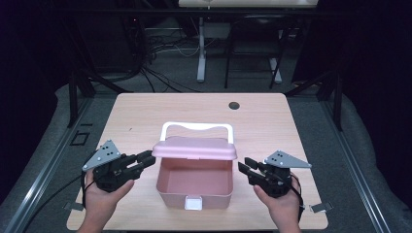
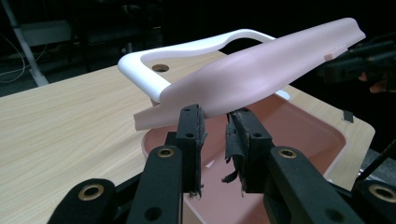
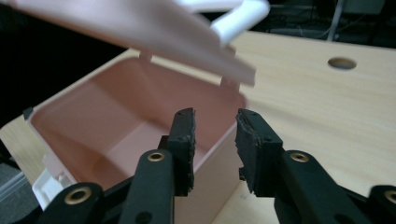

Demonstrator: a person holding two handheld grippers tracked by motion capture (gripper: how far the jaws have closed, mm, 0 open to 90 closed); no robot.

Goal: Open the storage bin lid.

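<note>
**A:** Where are your fingers right now?

**B:** My left gripper point(image 1: 144, 161) sits at the left end of the pink plastic lid point(image 1: 194, 148). Its fingers point(image 2: 191, 135) are parted just under the lid's edge and I can't tell if they touch it. My right gripper point(image 1: 248, 169) is the same on the other side: fingers point(image 3: 183, 135) apart, astride the right wall of the open pink plastic box point(image 1: 167, 194), pinching nothing.

**A:** And the box itself?

**B:** Near my edge of the light wooden desk point(image 1: 272, 121), white latch point(image 1: 193, 203) facing me, lid half raised and hinged at the back, white carry handle point(image 1: 197, 127) behind it.

**A:** How would you do the lid well?

**B:** I'd say push evenly from both ends so it doesn't twist, follow the hinge's arc backward, and keep the right fingers off the wall so the box doesn't slide.
</note>
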